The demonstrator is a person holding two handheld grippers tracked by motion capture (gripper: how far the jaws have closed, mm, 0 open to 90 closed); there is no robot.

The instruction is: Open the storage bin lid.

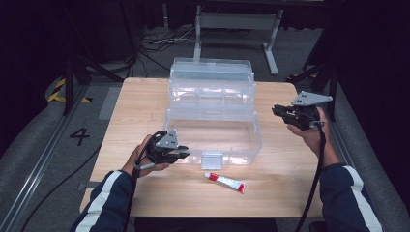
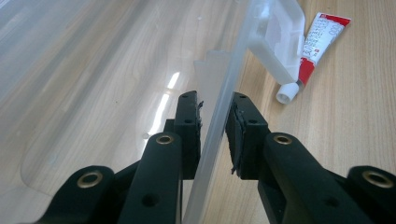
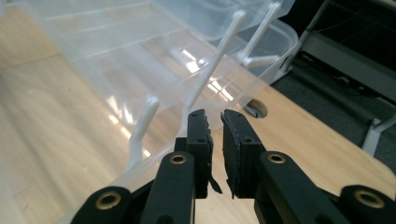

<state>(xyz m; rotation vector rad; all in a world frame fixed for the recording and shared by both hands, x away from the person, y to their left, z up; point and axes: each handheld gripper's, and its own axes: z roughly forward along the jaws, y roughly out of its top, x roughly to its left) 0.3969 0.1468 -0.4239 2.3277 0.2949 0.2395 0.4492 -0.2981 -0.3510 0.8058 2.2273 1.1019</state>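
Box: clear plastic multi-tier storage box (image 1: 212, 125) stands mid-table, lid tiers swung up and back, bottom tub open toward the person.
Tube: small white tube with red label and white cap (image 1: 225, 181) lies flat on the wood, just in front of the box, touching nothing I can make out.
Latch: clear flap latch (image 1: 212, 160) hangs on the box's front wall, near the tube.
Left gripper: black two-jaw hand-held gripper (image 1: 175, 153) sits at the box's front-left corner; in the left gripper view its jaws straddle the tub's thin front wall (image 2: 215, 121), one pad inside, one outside, clamped on the wall.
Right gripper: black two-jaw hand-held gripper (image 1: 278, 110) hangs off the box's right side, apart from it; in the right gripper view the jaws stand slightly parted with nothing between them, a narrow gap showing, released.
Hinge arms: thin clear plastic link arms (image 3: 211, 70) run up the box's right end, just past the right gripper's tips.
Table: light wooden tabletop (image 1: 145, 111) carries everything.
Far: grey metal frame legs (image 1: 270, 43) and cables on the floor behind the table.
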